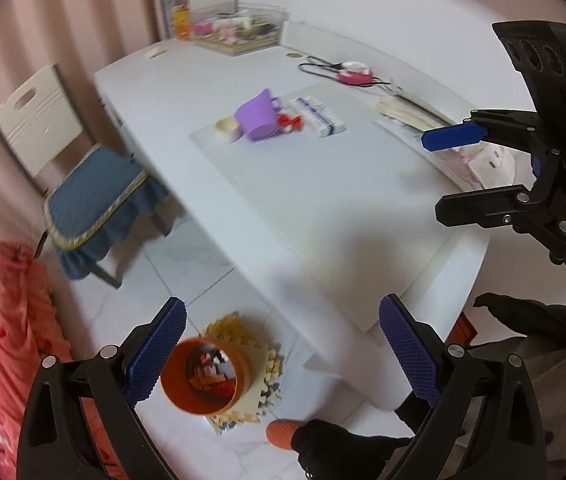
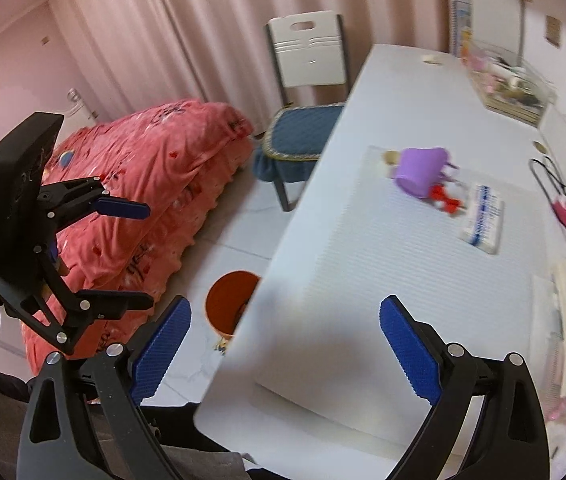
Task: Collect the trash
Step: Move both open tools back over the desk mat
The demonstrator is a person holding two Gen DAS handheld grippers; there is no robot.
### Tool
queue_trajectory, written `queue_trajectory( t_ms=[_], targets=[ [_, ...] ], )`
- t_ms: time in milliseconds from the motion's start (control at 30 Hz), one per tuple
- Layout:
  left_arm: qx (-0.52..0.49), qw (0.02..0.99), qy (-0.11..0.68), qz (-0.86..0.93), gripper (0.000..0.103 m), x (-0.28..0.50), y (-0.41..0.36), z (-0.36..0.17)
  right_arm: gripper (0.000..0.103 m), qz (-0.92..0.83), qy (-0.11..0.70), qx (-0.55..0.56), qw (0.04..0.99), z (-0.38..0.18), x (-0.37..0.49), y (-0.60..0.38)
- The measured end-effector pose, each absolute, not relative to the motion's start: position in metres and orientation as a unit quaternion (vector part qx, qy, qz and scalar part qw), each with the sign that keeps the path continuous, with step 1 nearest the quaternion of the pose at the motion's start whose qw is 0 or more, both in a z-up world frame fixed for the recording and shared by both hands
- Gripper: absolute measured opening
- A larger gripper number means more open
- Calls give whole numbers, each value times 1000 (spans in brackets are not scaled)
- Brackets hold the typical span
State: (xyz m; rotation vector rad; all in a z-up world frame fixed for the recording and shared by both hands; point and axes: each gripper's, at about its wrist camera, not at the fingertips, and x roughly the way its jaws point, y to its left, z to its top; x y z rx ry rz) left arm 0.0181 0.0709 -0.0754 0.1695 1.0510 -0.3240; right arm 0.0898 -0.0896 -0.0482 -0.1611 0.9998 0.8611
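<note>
Blue-padded left claw (image 1: 281,354): we hold it wide open, empty, above the orange bin (image 1: 204,376).
Right claw (image 2: 285,354): gaping, empty, over our tabletop (image 2: 363,320).

The left wrist view looks down from above the near corner of the white rectangular table (image 1: 243,92), facing along it toward the far wall; between its spread jaws lie the floor and the round orange bin (image 1: 205,376), close below. The right wrist view sits over the same near edge, facing the table's length and the pink-red quilted bed (image 2: 151,184). Both share the table, the toppled purple plastic cup (image 1: 257,118), the blue-cushioned white chair (image 2: 303,92) and each other's gripper.
</note>
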Motion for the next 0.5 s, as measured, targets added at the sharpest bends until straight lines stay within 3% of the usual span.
queue_trajectory(
  t_ms=[500],
  targets=[
    [99,841,497,-189,96,99,36,-76,94,355,479,-43,802,-61,159,-130]
  ],
)
